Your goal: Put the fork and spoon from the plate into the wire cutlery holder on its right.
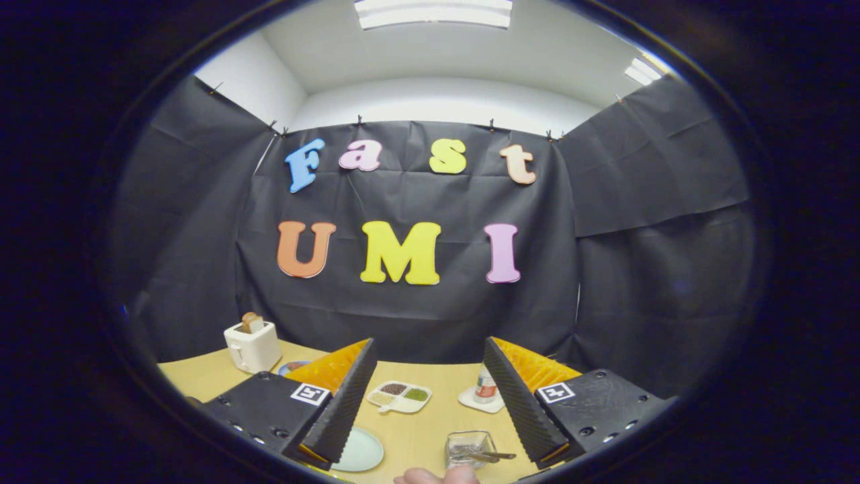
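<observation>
The tongs (426,396) stand spread wide, pinching nothing, raised above the yellow surface (416,437) and looking level toward the booth wall; between the two fingers and low in the view lies the pale green plate (359,450), close by the inner edge of the left finger, its visible part bare; just to its right, near the inner edge of the right finger, stands the wire cutlery holder (468,447), a small see-through mesh box; a slim metal utensil (496,456) lies across its near right side with the handle poking out toward the right finger; whether it is the fork or the spoon cannot be told, and the second utensil cannot be made out; a fingertip of a person's hand (437,476) shows just below the holder.

Judging by the look, the cutlery is thin, stiff steel; light, hard and slippery, not fragile; it would likely pivot if pinched near one end, so a hold across the handle near its middle seems safest; the holder looks light and might slide or tip if knocked.

Beyond the fingers sit a divided white dish (399,396) of seeds or grains and a small jar (485,384) on a white coaster; further left a white toaster (252,346) with bread in it, a small dish just beside it.
</observation>
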{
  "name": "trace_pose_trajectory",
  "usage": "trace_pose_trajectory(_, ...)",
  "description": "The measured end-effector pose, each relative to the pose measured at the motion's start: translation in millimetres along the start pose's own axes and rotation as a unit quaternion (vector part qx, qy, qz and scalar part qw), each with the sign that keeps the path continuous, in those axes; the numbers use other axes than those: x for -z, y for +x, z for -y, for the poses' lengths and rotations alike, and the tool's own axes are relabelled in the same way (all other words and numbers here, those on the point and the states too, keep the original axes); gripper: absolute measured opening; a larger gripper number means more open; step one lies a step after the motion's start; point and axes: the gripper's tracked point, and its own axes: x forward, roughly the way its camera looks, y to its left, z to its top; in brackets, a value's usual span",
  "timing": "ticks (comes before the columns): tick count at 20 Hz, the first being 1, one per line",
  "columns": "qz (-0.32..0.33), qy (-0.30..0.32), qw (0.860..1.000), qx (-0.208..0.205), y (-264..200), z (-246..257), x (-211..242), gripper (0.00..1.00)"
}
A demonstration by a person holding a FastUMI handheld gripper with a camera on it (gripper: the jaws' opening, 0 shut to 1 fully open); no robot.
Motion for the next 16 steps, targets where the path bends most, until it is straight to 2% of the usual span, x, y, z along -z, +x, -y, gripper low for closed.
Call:
trace_pose_trajectory(5, -0.017, 0.041, 0.999, -0.006, -11, -12, 22, 0.95)
trace_pose_trajectory(8, -0.005, 0.019, 1.0, 0.011, -8, -9, 28, 0.96)
trace_pose_trajectory(10, -0.003, 0.011, 1.0, 0.006, -11, -19, 32, 0.96)
trace_pose_trajectory(13, -0.013, 0.029, 0.999, -0.027, -15, -36, 38, 0.96)
trace_pose_trajectory(16, -0.011, 0.037, 0.999, -0.023, -13, -29, 37, 0.96)
